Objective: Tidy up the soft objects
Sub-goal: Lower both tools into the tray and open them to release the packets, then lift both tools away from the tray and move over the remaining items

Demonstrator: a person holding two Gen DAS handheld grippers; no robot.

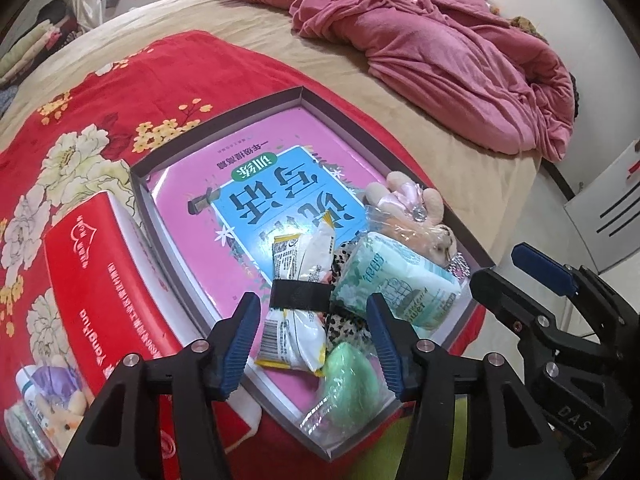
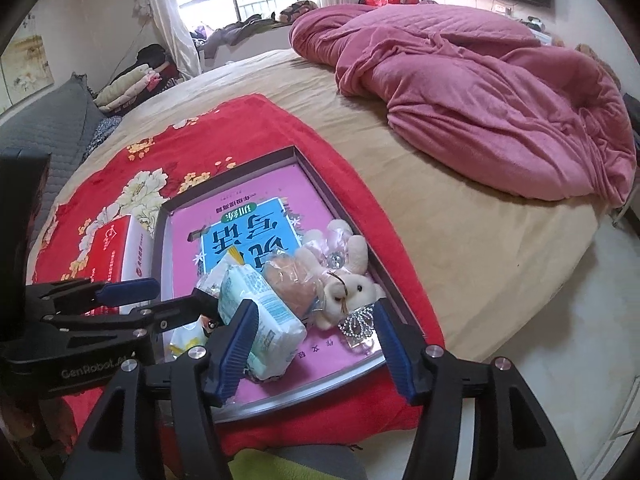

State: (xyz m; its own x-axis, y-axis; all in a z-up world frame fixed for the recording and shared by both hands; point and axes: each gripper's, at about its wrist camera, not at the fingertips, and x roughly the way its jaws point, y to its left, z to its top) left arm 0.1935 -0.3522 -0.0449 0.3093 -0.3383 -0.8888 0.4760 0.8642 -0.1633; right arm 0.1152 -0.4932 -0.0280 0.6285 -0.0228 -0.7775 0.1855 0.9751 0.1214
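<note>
At the far left of the left wrist view, well left of the jaws, small soft things lie on the red flower-printed blanket (image 1: 120, 80): a cream plush toy (image 1: 66, 416) and a purple-and-white packet (image 1: 48, 392). Just left of the left gripper (image 1: 312, 344) stands a red-and-white cardboard tissue box (image 1: 100, 280), touching the wall of the shallow grey-rimmed cardboard tray (image 1: 176, 152), whose floor is covered by a pink book with a blue title panel (image 1: 260, 208).

The left gripper's jaws stand spread, with nothing pinched. Between them and just beyond lies a white-and-yellow plastic snack packet (image 1: 298, 340) under a black strap (image 1: 300, 294); a leopard-print fabric piece (image 1: 348, 324) and a green soft pad in clear wrap (image 1: 348, 384) lie toward the right jaw. Beyond the right jaw rests a mint-green tissue pack (image 1: 392, 280).

In the right wrist view the right gripper (image 2: 312, 344) also has its jaws spread, empty; no pad presses on anything. Its left jaw sits just beside the same mint-green pack (image 2: 260, 320). Between the jaws, farther on, lie a wrapped orange-brown item (image 2: 292, 280), a cream plush rabbit (image 2: 348, 292) and a silver beaded crown (image 2: 358, 322), close to the right jaw. All these lie inside the tray.

To the right, well apart, a crumpled pink quilt (image 2: 480, 100) lies on the tan bed sheet (image 2: 460, 240).
</note>
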